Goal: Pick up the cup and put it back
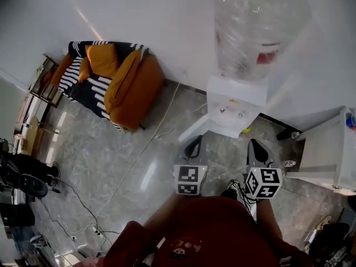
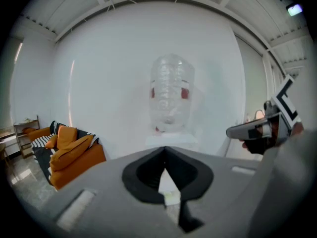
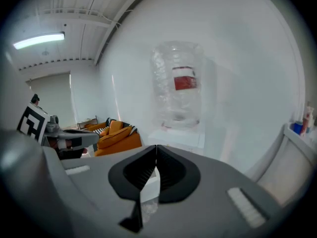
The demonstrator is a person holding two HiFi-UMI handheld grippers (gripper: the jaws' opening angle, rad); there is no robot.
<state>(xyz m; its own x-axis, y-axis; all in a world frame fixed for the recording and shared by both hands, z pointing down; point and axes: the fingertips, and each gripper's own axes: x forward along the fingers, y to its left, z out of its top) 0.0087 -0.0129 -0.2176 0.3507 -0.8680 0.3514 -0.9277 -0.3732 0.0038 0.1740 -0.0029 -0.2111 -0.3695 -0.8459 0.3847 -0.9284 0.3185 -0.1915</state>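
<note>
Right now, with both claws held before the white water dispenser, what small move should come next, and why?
Probably open the right claw and ease it toward the white water dispenser beneath the clear plastic bottle. Both it and the left claw are shut with nothing between their jaws, short of the dispenser, so neither can grasp anything yet.

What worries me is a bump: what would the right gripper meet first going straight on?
Probably the water dispenser, about where its clear bottle sits; nothing nearer shows, though depth is unclear.

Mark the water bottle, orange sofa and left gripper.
water bottle [image 1: 253, 26], head view, clear body
orange sofa [image 1: 142, 85], head view, orange side panel
left gripper [image 2: 165, 151], left gripper view, where the tips meet
</note>
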